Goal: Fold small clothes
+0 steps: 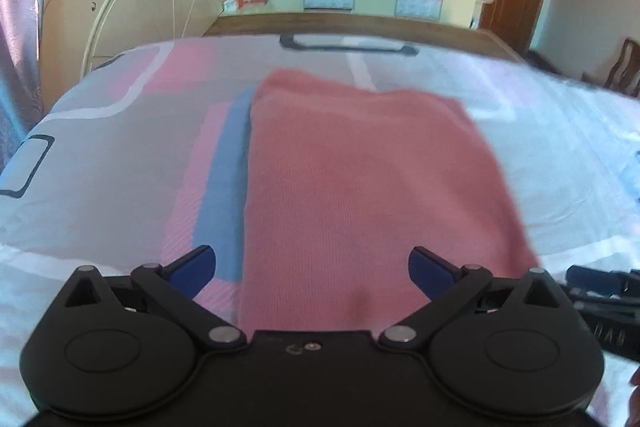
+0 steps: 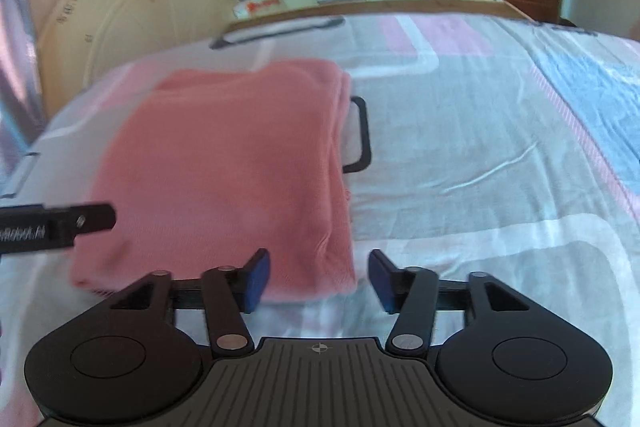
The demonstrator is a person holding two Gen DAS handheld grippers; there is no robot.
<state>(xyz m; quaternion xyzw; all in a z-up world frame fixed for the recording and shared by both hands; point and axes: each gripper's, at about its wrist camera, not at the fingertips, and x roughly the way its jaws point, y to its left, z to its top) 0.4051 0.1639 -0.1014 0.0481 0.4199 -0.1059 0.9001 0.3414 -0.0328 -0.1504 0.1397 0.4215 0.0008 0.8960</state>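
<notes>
- The folded pink knitted garment (image 1: 360,171) lies flat on the bed's patterned cotton sheet (image 1: 120,131), roughly at the middle of the bed
- The left claw (image 1: 312,273) hovers at the garment's near edge, released, its blue-padded fingers (image 1: 200,267) spread wide with pink cloth showing between them, gripping nothing
- The right claw (image 2: 318,279) is also released, straddling the garment's near right corner (image 2: 340,267); one blue pad sits over the pink cloth, the other over the sheet beside it
- The garment is a soft, fine-ribbed knit, rectangular, with stacked layers showing along its right edge in the right wrist view
- The sheet is smooth with faint creases, printed in grey, pink, blue and white blocks with dark rounded outlines
- Beyond the garment, a wooden footboard (image 1: 360,23) edges the bed
</notes>
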